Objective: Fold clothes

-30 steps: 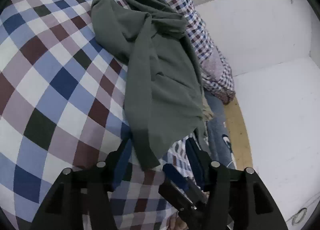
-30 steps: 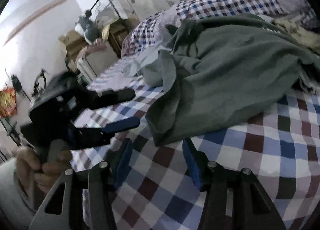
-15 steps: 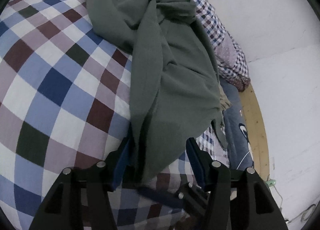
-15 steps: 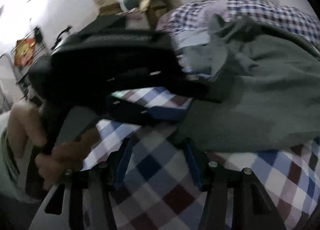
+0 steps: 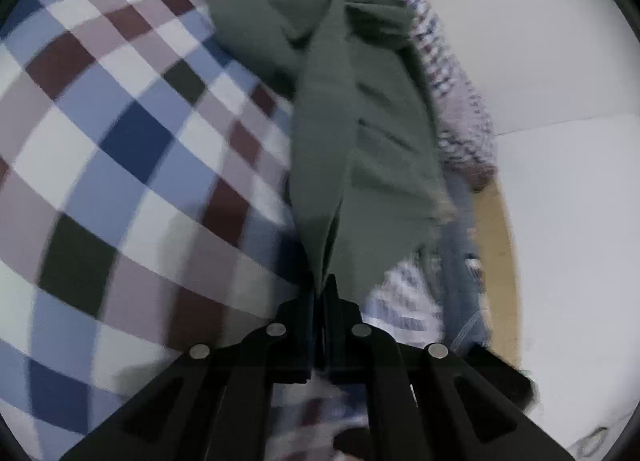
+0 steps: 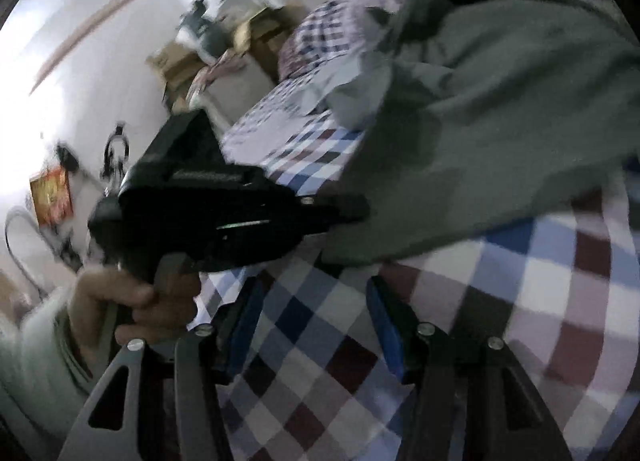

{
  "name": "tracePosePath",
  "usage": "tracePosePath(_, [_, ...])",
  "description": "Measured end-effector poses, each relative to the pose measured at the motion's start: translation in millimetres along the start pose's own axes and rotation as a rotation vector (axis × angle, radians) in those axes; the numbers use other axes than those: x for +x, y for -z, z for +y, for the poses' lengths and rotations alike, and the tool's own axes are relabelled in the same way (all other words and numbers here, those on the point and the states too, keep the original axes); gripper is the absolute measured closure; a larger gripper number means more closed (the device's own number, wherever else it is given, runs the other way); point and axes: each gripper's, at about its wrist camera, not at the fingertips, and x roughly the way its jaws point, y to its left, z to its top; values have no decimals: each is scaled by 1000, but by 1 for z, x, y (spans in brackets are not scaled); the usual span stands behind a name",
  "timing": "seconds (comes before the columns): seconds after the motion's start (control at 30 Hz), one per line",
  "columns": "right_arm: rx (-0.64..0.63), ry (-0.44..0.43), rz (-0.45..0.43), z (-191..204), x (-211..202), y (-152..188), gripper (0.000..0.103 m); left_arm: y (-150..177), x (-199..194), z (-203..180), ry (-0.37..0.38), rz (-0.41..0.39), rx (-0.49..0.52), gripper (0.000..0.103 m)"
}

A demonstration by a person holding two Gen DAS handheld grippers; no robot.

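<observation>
A crumpled grey-green garment (image 5: 352,121) lies on the bed's big-check sheet (image 5: 120,141) and runs down to my left gripper (image 5: 323,293), whose jaws are shut on its near corner. In the right wrist view that same garment (image 6: 500,121) fills the upper right. There the left gripper (image 6: 352,209), held by a person's hand (image 6: 136,301), bites its edge from the left. My right gripper (image 6: 316,289) stands open just above the checked sheet (image 6: 320,361). The garment's edge lies a little beyond its blue fingertips (image 6: 380,301), and nothing is between them.
A small-check quilt (image 5: 452,101) and blue jeans (image 5: 464,261) lie along the bed's right side by a wooden edge (image 5: 492,241) and white floor (image 5: 560,241). A pale blue cloth (image 6: 344,77) lies behind the garment. Boxes and clutter (image 6: 208,57) stand beyond the bed.
My left jaws have closed on the garment's corner, which now runs taut toward them. My right gripper has dropped lower over the sheet and stays open.
</observation>
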Motion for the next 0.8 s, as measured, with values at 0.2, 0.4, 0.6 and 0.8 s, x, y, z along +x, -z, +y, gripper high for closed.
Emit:
tracePosePath(0.2, [298,-81,-130,-21,-17,5,46,10,-8,6,136,-3,-61,101])
tracePosePath(0.4, [525,-146,-206,-32,-17,12,72,15,-7,1,171,-5,-62,101])
tracePosePath(0.6, [481,-40,-207,-22,-38,19,102,11,-16,0,115,-45,-47,90])
tracePosePath(0.8, [398,68,-244,-10,-99,29,102,-6,-65,6,99,-231,-47,42])
